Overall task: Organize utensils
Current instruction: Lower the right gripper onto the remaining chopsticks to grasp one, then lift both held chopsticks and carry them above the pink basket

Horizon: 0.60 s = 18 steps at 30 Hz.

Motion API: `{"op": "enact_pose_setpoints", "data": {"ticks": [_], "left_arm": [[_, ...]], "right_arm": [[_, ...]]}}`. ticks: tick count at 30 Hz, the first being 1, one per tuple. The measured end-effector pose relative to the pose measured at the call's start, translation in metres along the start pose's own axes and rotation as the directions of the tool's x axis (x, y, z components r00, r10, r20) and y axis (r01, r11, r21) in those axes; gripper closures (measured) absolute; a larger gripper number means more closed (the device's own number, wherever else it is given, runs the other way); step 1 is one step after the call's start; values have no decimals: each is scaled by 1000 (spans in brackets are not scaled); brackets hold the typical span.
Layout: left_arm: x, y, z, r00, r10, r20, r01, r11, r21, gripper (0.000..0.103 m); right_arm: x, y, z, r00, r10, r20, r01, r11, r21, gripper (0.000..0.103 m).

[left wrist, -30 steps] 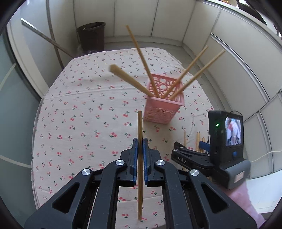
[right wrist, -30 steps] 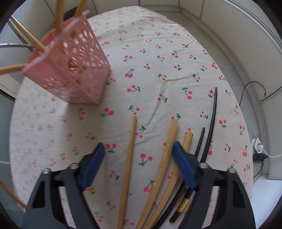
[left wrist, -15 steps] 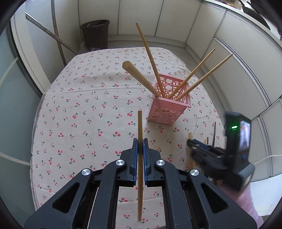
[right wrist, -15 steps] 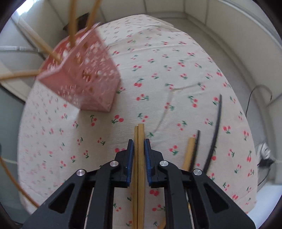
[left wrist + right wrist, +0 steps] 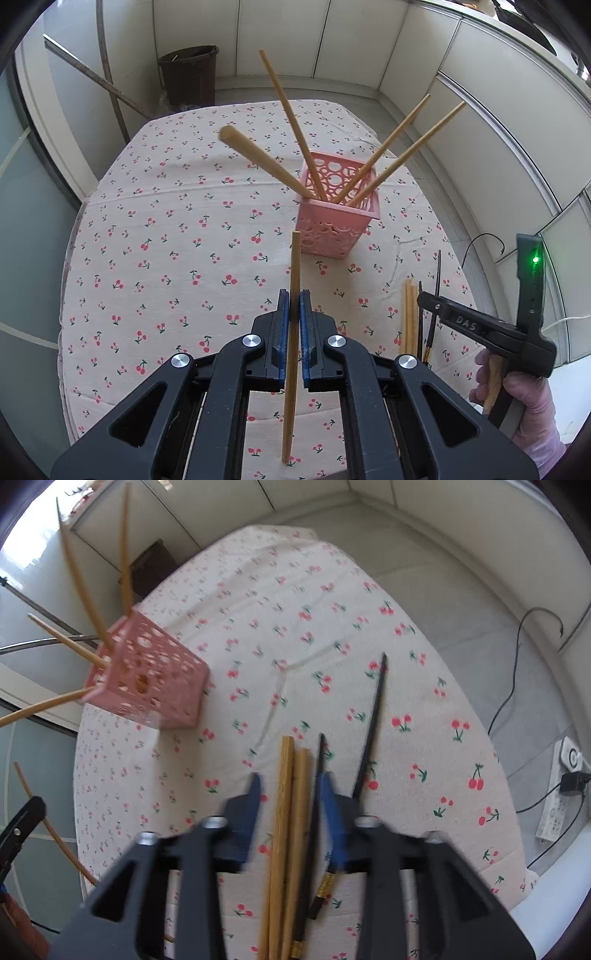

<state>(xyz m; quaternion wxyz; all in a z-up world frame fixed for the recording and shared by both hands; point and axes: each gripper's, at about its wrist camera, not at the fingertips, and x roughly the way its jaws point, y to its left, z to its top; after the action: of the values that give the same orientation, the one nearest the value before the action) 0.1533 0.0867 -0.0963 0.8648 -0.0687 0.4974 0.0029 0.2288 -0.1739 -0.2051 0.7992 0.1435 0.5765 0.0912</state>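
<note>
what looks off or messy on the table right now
Nothing is spilled or broken. The loose chopsticks on the cherry cloth are a mixed bunch, wooden ones and black ones unpaired. In the pink basket, the four wooden chopsticks splay in different directions.

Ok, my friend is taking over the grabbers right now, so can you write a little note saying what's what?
Left gripper: shut on one wooden chopstick, held above the cherry tablecloth.
Right gripper: jaws opening, gripping nothing; wooden chopsticks and one black chopstick lie on the cloth between them.
Pink basket: upright, four wooden chopsticks already standing in it.
Left to do: put the held chopstick in the basket, then the wooden and black ones lying on the cloth.
</note>
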Motion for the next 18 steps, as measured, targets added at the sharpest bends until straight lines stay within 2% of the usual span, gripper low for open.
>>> {"op": "enact_pose_setpoints", "data": {"ticks": [3,6,9,11,13,18], "left_arm": [[1,-1,1,1000,-1,-3,1,1000,1,98],[3,0,1,1000,-3,-7,3,1000,-3,98],[4,1,1,1000,-6,-8,6,1000,-2,98],[4,1,1,1000,-5,-8,5,1000,-5,98],[4,2,1,1000,-7,-11,6,1000,-10,98],[4,5,2,1000,-11,-15,11,1000,-17,98]], "right_arm": [[1,-4,-4,1000,-11,-7,11,1000,3,64],[-3,-2,-4,1000,-10,18,10,1000,-2,68],[-10,2,-1,999,25,31,-25,1000,-1,74],[-9,8,-1,997,80,12,-80,997,-4,75],[-5,16,-2,996,94,-3,-94,995,-29,75],[12,28,-6,997,62,-41,-64,997,-44,75]]}}
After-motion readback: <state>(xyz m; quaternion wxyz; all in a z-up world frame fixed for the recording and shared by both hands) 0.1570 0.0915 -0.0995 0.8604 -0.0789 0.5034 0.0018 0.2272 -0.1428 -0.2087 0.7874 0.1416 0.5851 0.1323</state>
